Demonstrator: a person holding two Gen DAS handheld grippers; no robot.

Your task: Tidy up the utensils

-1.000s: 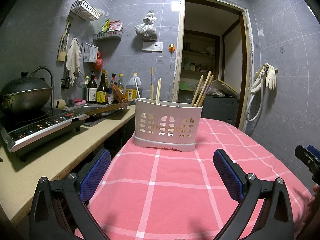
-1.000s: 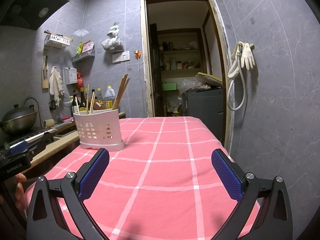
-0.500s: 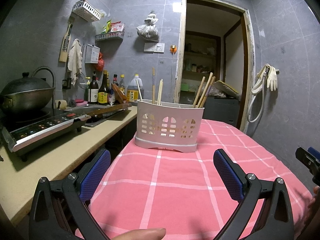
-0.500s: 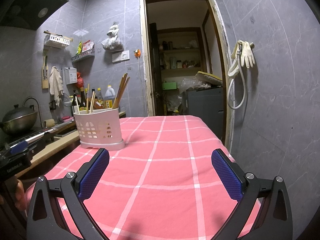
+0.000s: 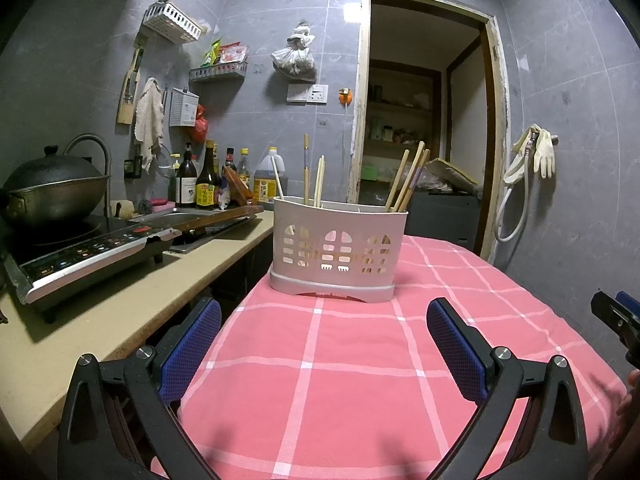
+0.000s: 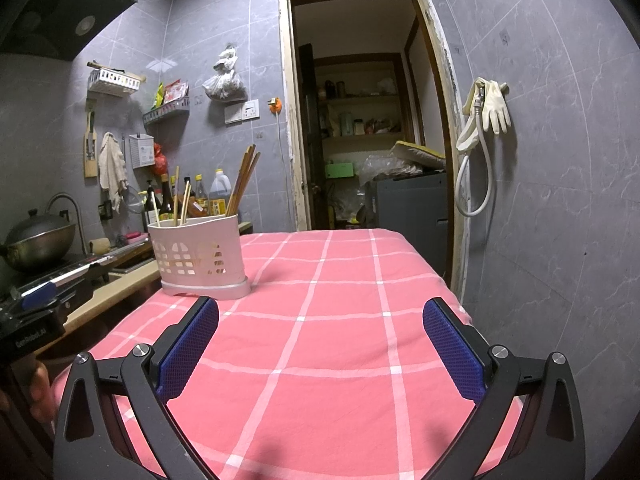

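Since the earlier frame, a fingertip at the lower edge has gone. Left wrist: left tongs (image 5: 323, 344) apart, empty, facing the utensil holder (image 5: 338, 251) of chopsticks (image 5: 407, 180) on the pink-clothed desk (image 5: 360, 380). Right wrist: right tongs (image 6: 320, 344) apart, empty; utensil holder (image 6: 199, 255) far left.

White lettering reading "GenRobot.AI" (small and slightly blurred) runs along the black body of the left gripper (image 6: 32, 334); the bottle labels are unreadable.
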